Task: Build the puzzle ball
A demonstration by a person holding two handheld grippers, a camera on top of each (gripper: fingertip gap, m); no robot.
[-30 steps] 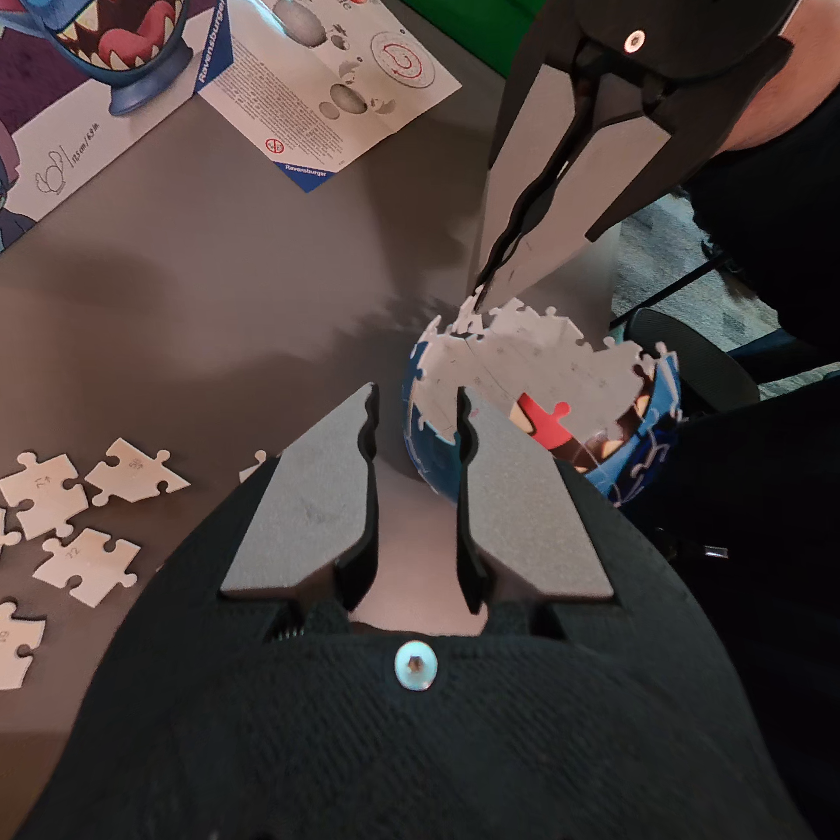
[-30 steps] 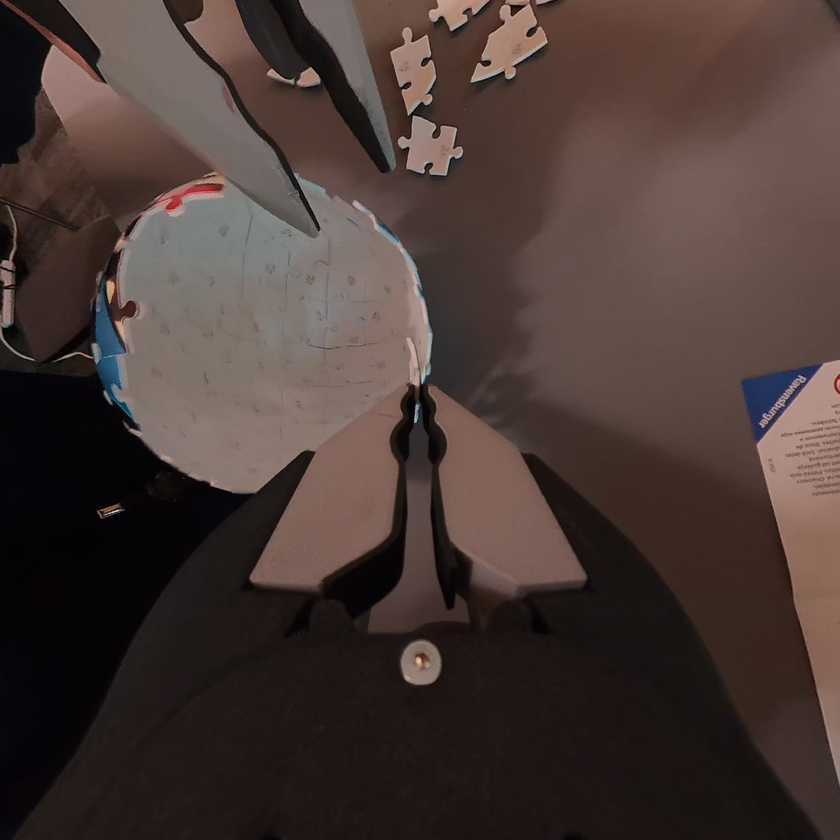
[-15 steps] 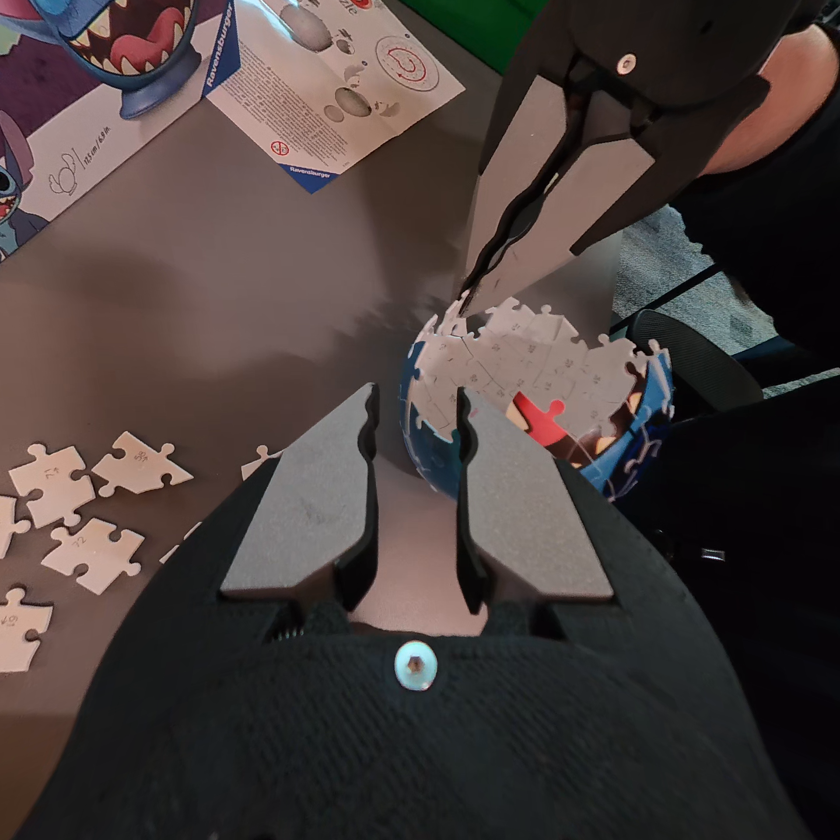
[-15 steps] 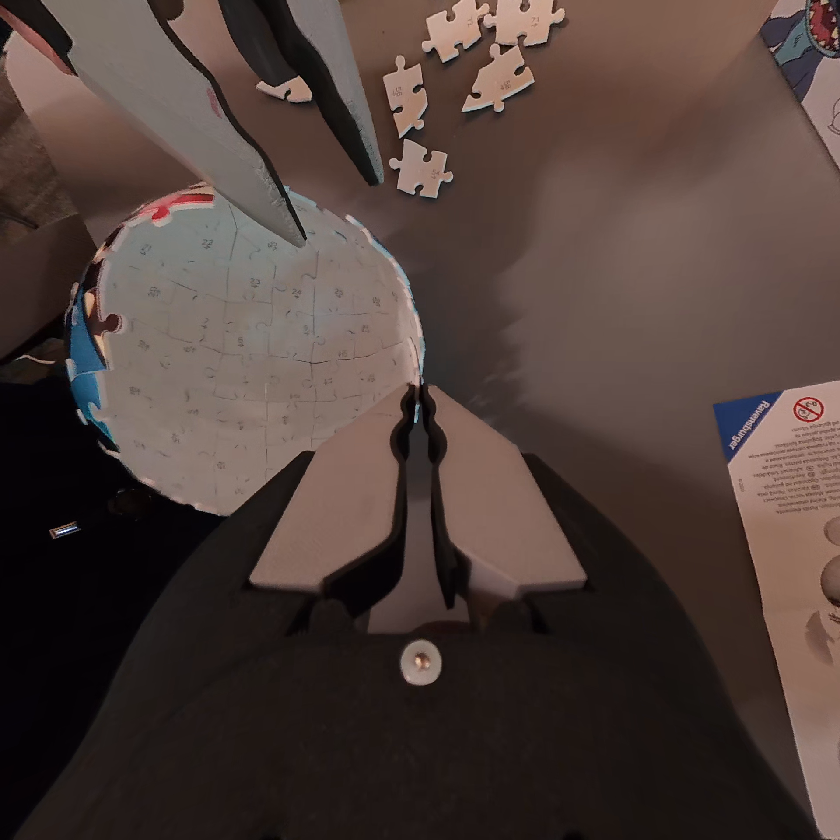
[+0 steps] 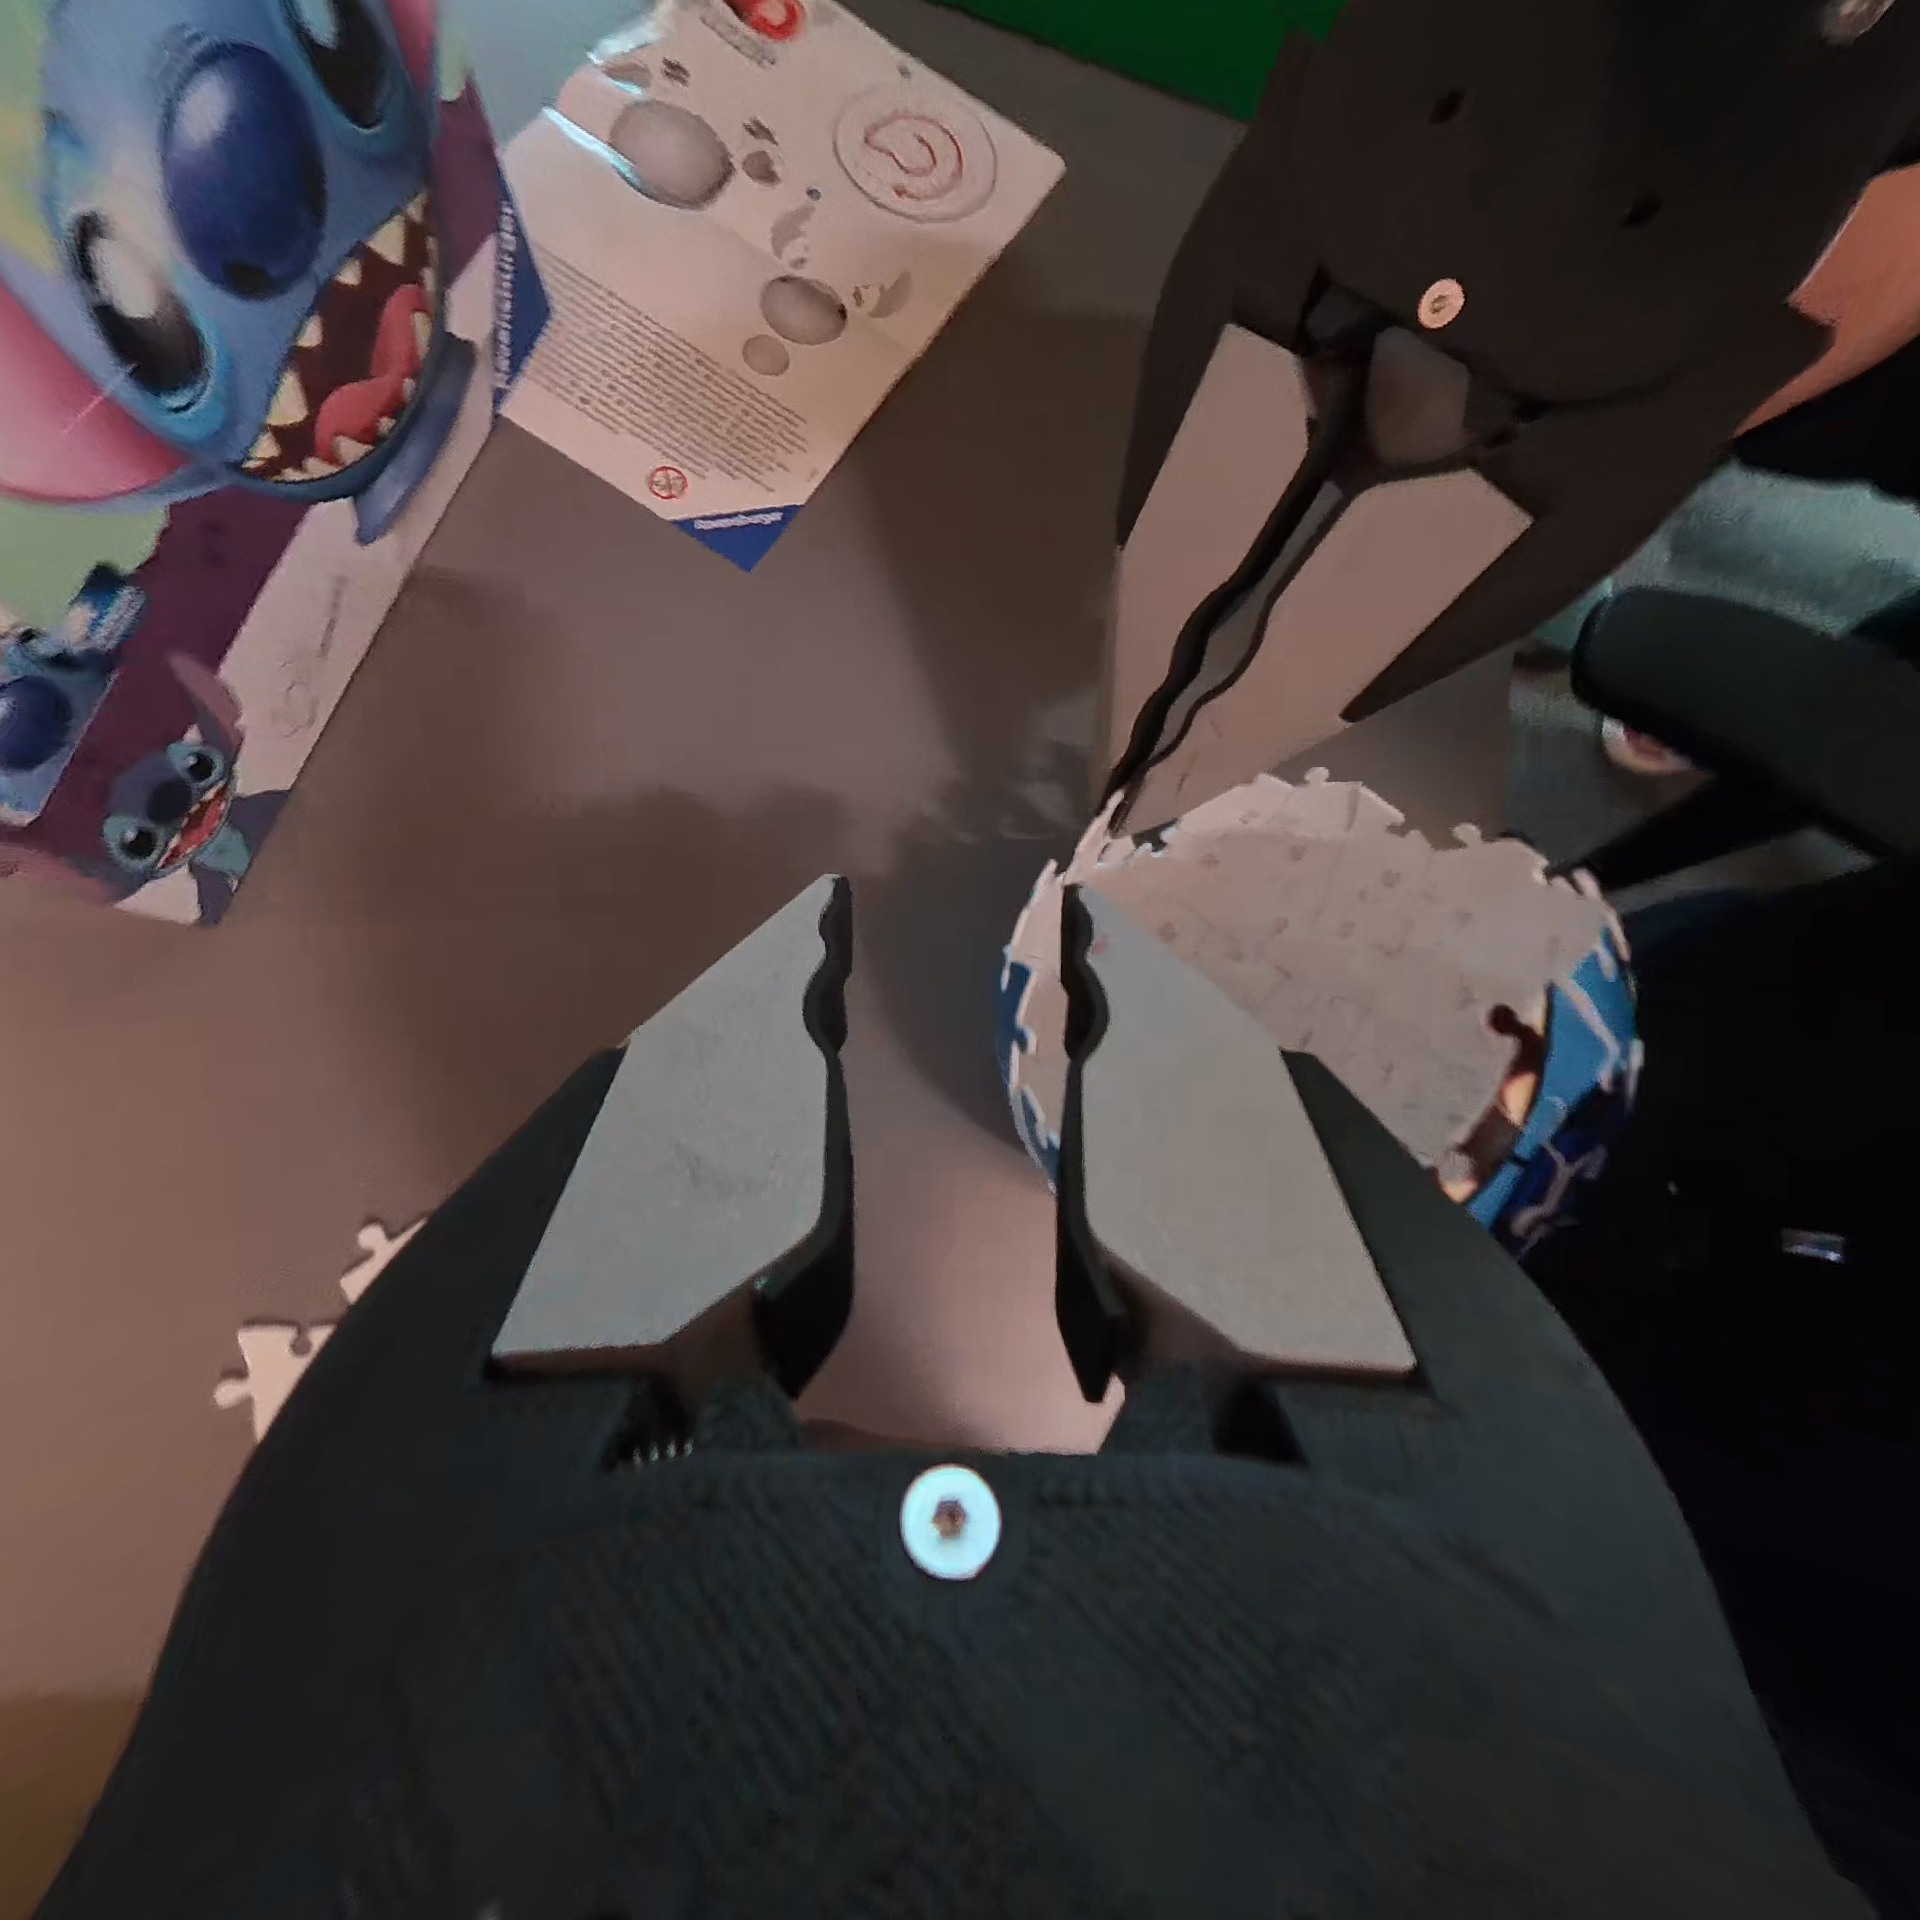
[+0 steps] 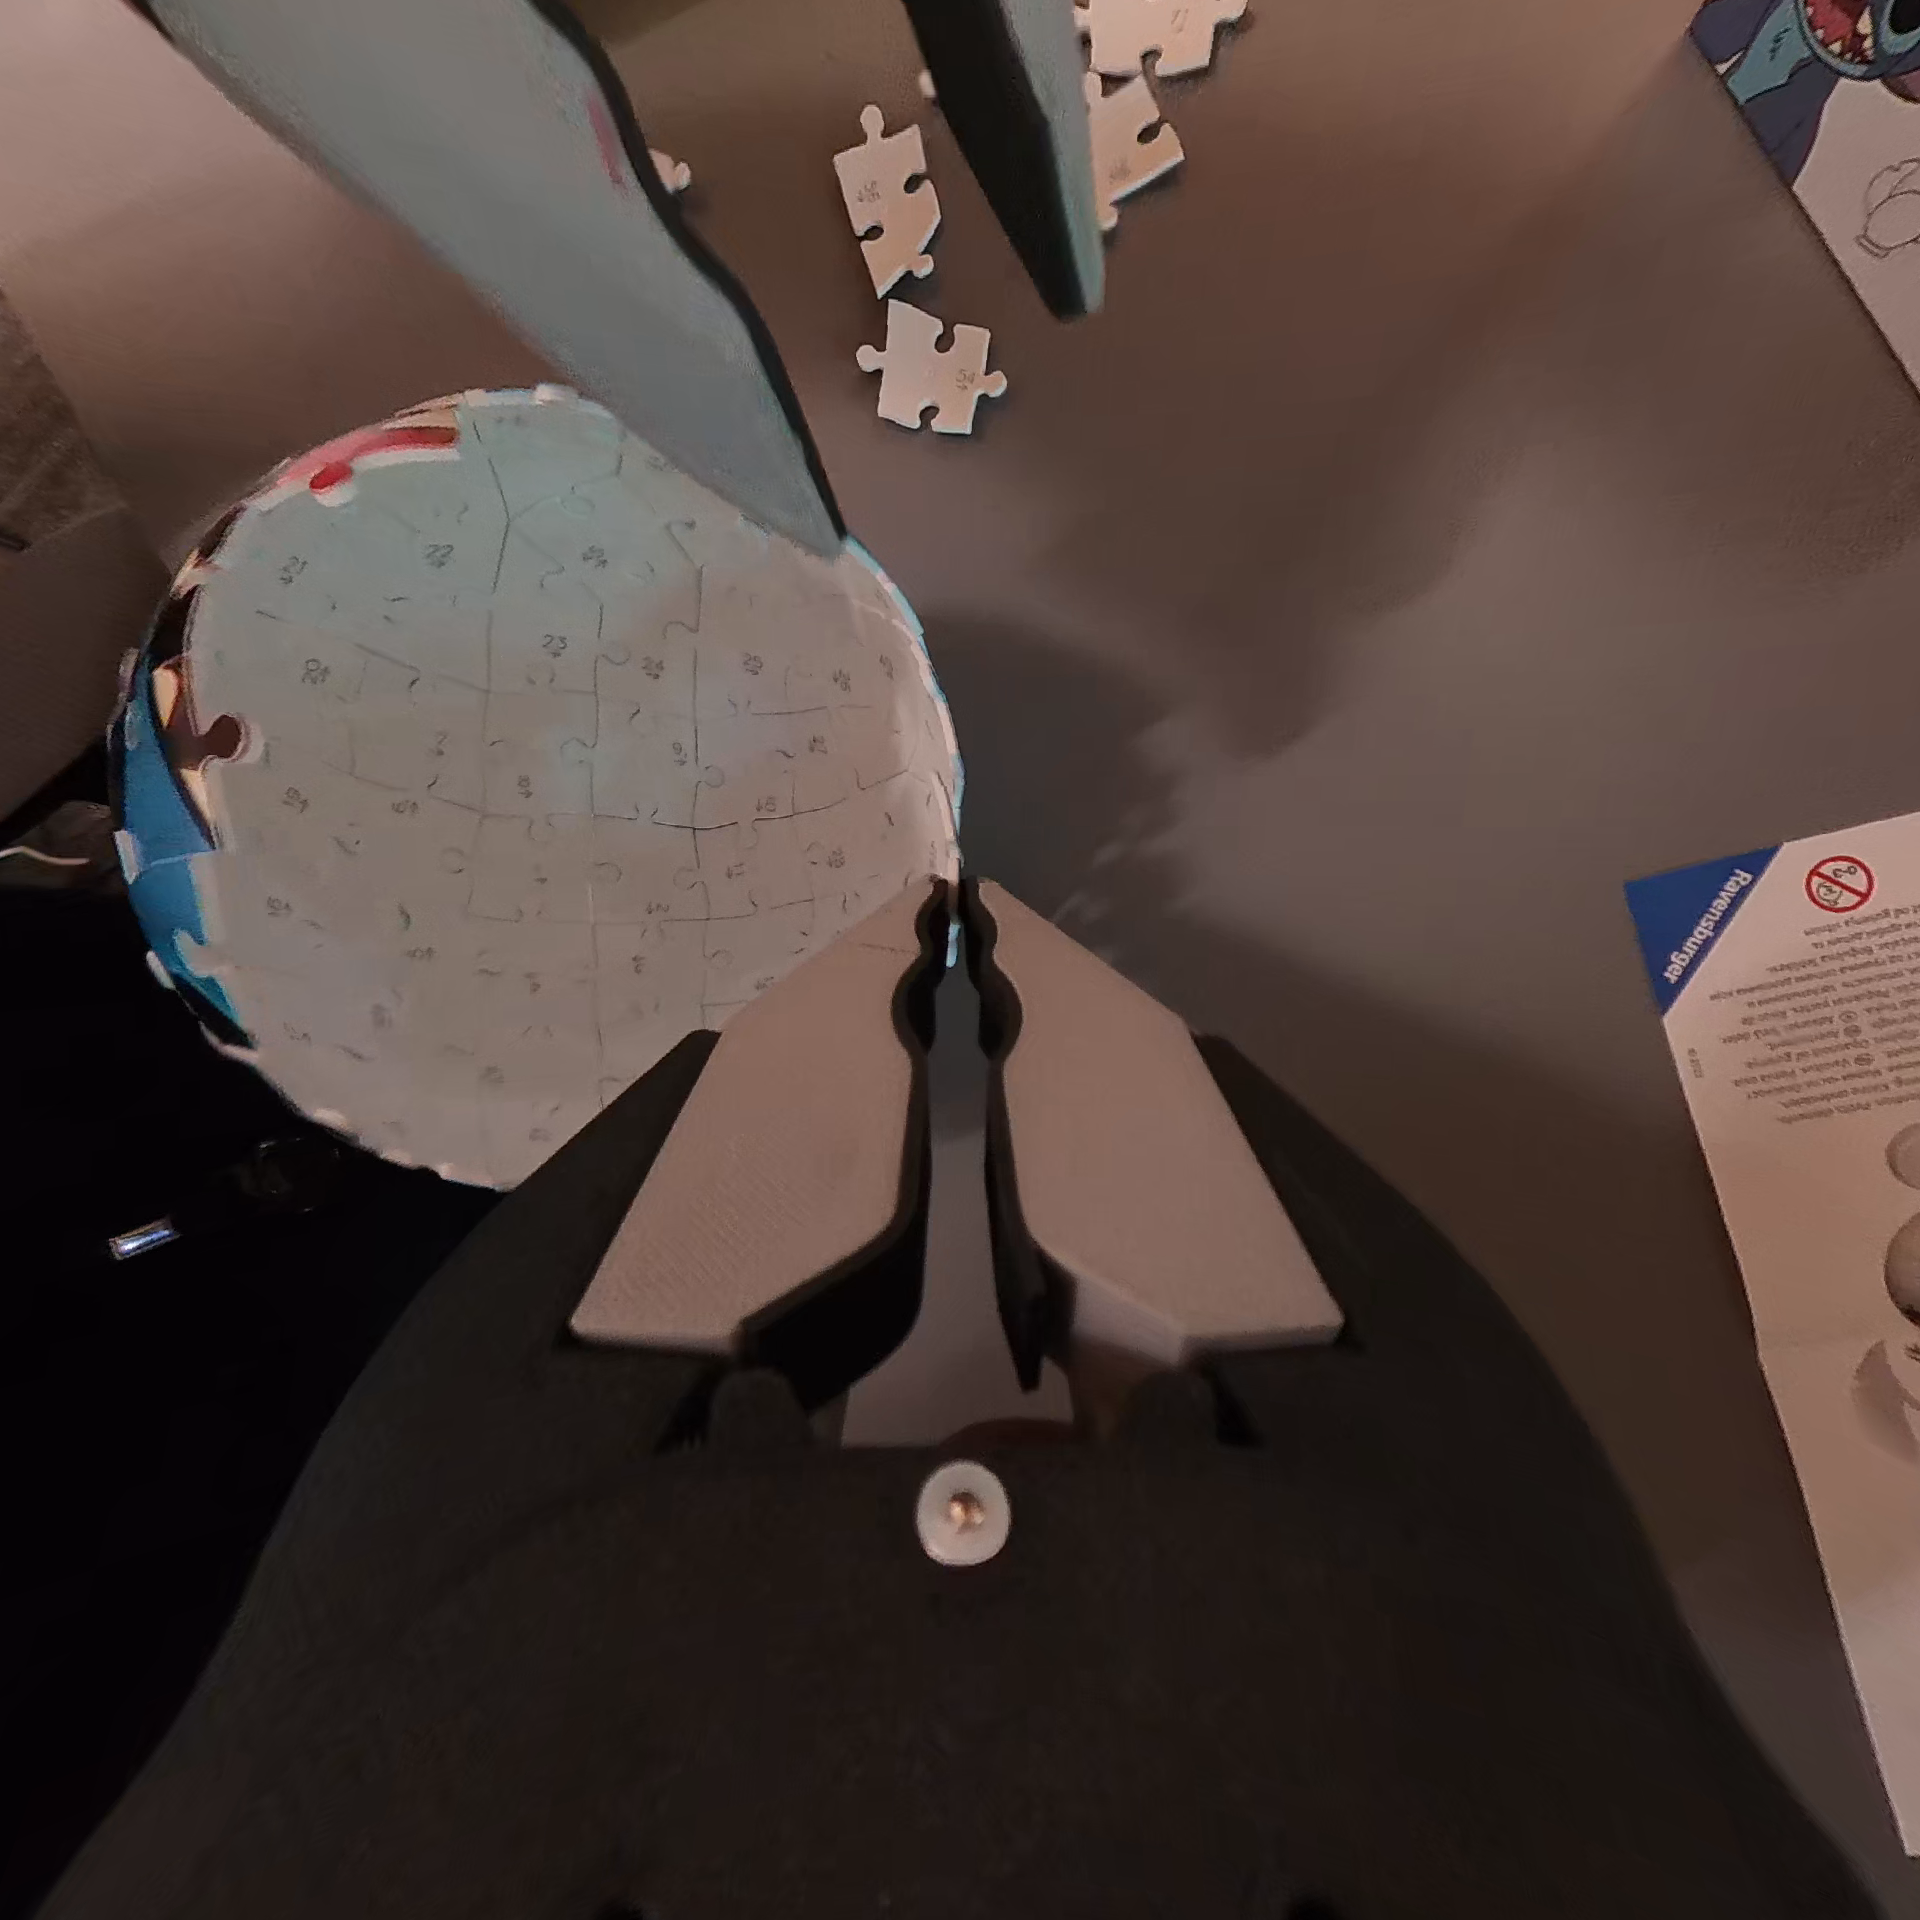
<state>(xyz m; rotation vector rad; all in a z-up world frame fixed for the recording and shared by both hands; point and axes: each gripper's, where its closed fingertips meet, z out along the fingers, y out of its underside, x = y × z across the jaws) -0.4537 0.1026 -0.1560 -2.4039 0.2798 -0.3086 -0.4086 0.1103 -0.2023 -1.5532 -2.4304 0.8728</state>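
Two close, downward wrist views from opposite sides, both on the puzzle ball (image 5: 1340, 966) (image 6: 540, 790).

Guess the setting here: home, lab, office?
Probably an office or lab desk, not certain. A plain grey table holds the puzzle box, the instruction leaflet and loose puzzle pieces; beyond its edge are grey carpet and what looks like a black office chair.
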